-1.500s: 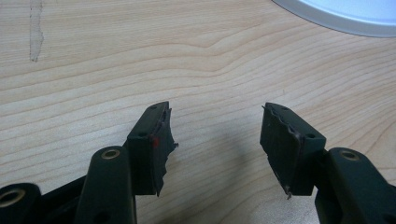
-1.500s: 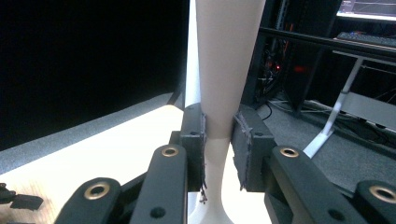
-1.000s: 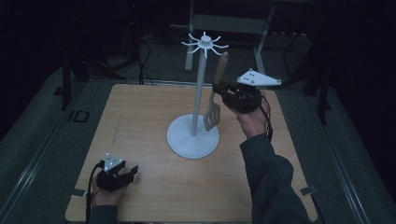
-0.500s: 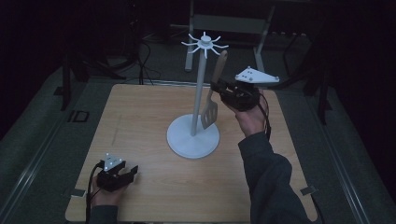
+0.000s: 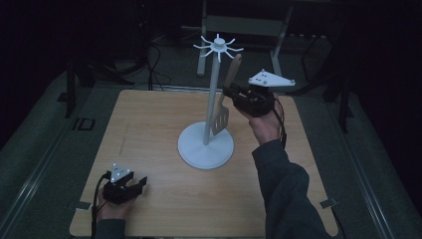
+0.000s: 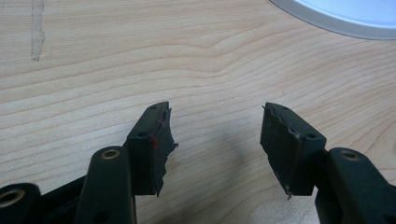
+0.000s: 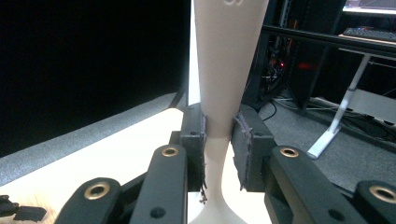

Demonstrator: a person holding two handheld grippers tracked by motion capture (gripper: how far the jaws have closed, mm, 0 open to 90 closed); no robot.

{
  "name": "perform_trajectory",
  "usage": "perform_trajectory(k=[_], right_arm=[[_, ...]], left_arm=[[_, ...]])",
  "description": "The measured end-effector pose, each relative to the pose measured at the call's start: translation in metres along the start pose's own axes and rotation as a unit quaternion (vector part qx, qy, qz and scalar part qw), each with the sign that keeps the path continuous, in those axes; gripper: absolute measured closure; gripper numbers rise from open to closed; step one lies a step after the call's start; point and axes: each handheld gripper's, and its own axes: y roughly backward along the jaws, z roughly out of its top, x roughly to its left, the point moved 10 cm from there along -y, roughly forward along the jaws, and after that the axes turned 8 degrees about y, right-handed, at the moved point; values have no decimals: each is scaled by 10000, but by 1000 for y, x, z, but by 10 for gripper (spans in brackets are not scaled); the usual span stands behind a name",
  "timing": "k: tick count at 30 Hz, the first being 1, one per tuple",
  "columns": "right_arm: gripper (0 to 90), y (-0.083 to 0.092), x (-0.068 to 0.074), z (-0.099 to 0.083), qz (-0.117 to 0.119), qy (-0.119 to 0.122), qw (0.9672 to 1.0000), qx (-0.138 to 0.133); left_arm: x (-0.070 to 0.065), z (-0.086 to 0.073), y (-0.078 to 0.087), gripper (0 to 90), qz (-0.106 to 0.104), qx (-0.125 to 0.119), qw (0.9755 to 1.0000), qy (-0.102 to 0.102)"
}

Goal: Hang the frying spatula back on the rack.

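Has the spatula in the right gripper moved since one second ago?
No. The spatula, clamped in the right gripper, hangs at the same place beside the white stand's pole, blade above the round base.

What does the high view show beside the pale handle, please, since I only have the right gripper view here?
Observer: The handle belongs to a slotted spatula, held upright next to the pole of a white hook stand.
Operator: Is its top on a hook yet?
Observer: No, the handle's tip sits just below the hook ring, not hung on it.
Operator: And what is the other hand doing?
Observer: The left tongs are open with nothing between them, resting low over the wooden table near its front left corner.
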Motion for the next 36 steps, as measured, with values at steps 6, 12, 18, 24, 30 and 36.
perform_trajectory(k=[6, 12, 18, 24, 30, 36], right_arm=[[753, -3, 0, -1, 5, -17, 10000, 21], [752, -4, 0, 0, 2, 5, 10000, 61], [753, -7, -1, 1, 9, 24, 9999, 112], [752, -10, -1, 0, 6, 29, 9998, 176], [752, -12, -1, -1, 25, -28, 9998, 187], [752, -14, -1, -2, -22, -13, 9997, 241]], left_arm=[[1, 0, 1, 433, -4, -8, 10000, 13], [0, 0, 0, 433, -2, -2, 10000, 14], [0, 0, 0, 433, 0, 7, 10000, 1], [1, 0, 1, 433, 7, -5, 10000, 4], [1, 0, 1, 434, 13, -17, 10000, 2], [0, 0, 1, 433, 7, -30, 10000, 11]])
